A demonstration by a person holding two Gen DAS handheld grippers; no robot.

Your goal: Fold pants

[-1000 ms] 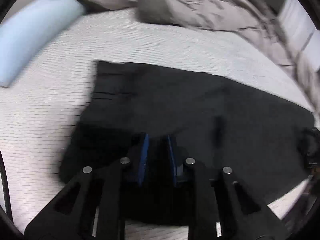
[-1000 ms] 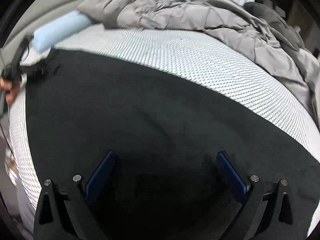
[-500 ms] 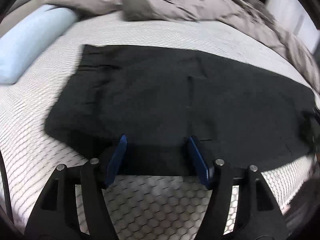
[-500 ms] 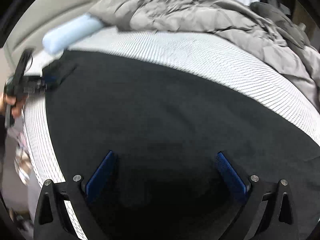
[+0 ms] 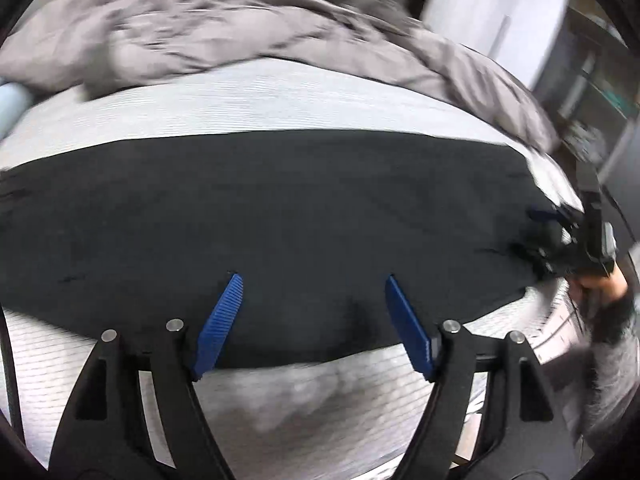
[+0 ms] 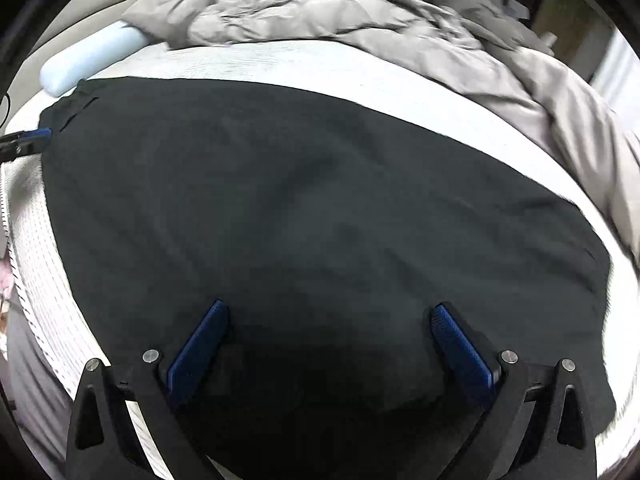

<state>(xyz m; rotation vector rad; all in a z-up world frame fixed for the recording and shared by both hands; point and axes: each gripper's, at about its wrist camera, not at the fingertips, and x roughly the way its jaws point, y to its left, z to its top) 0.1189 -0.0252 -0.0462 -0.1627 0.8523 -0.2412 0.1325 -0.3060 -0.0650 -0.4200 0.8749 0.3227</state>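
Black pants lie flat and lengthwise across the white mattress. My left gripper hovers over their near edge. Its jaws are opening, and the blue pads stand wide apart, pressing on nothing. In the right wrist view the pants fill the middle. My right gripper is open above the cloth with nothing held. The right gripper also shows in the left wrist view, at the pants' right end with a hand behind it. The left gripper's fingertip shows at the pants' far left end.
A crumpled grey duvet is heaped along the back of the bed. A light blue bolster lies at the back left. Dark furniture and a window stand beyond the bed's right side. The mattress edge drops off at the left.
The left gripper, nearly shut on black cloth a second ago, has let go, opened wide and swept right along the pants' near edge. The right gripper stayed open and shifted over the pants.
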